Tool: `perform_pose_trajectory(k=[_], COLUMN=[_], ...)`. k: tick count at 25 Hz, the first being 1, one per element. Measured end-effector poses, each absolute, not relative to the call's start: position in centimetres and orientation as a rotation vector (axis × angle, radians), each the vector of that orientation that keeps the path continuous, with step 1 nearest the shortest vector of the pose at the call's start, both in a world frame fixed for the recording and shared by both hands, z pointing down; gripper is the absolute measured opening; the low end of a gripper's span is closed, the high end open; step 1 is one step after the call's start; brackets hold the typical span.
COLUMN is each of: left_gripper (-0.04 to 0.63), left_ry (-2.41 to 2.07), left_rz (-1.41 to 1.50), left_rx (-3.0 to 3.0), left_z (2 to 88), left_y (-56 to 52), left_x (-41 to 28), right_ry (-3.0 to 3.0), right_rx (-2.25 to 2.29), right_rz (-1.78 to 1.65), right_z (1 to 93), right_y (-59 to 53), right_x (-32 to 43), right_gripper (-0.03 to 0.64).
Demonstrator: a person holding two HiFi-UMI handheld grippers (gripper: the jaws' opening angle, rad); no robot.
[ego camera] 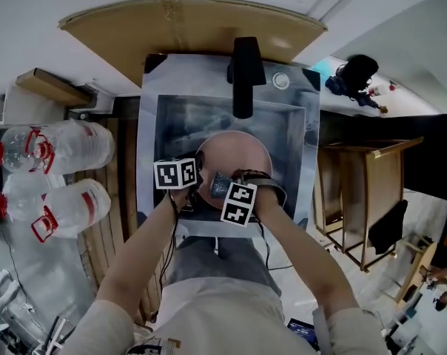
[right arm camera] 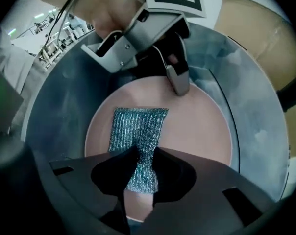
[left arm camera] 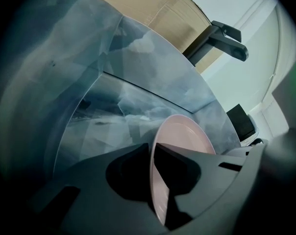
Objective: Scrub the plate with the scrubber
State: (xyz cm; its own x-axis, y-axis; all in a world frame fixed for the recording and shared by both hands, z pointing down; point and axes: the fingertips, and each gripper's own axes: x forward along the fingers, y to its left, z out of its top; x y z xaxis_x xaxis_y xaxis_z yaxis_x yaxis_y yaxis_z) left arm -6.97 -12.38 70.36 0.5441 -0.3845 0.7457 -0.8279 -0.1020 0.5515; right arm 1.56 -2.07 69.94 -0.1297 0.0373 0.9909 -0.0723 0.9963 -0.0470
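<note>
Two grippers at work over the steel sink [ego camera: 151, 124], one in each hand. Left gripper [left arm camera: 152, 154]: jaws almost together, pinching the rim of the pink plate [left arm camera: 188, 137], which runs edge-on between the pads in the left gripper view. Right gripper [right arm camera: 140, 156]: jaws narrowed onto the lower end of the scrubber [right arm camera: 138, 125], a teal-green glittery mesh pad squeezed to a waist where the pads meet it. Its free upper end fans out flat on the plate's face, left of centre. Plate sits inside the basin, tilted, face toward the right gripper. Left gripper's hold is on the plate's far rim as the right gripper view shows it. Plate's lower edge is hidden behind the right jaws; probably near the basin floor, contact not confirmed. Black faucet [ego camera: 246, 76] stands at the back of the sink, spout over the basin. Clear water bottles [ego camera: 61, 170] with red handles lie to the left of the sink, well apart from it.
</note>
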Motion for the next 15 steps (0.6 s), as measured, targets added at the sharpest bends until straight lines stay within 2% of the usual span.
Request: perform_pose_trajectory(k=[5,15], left_gripper=[0.048,0.043], left_ry=[-1.02,-1.011], left_rz=[0.487,0.468], left_rx=[1.689,1.673], left_z=[70.3,70.4], left_y=[-12.3,-12.1], left_x=[-7.2,-7.7], right_ry=[-1.772,-1.704], right_rx=[0.026,0.162], right_rz=[0.05,-0.021], right_z=[70.0,70.5], right_y=[-3.6,-12.2], right_x=[-1.8,-0.6], right_gripper=[0.127,0.128])
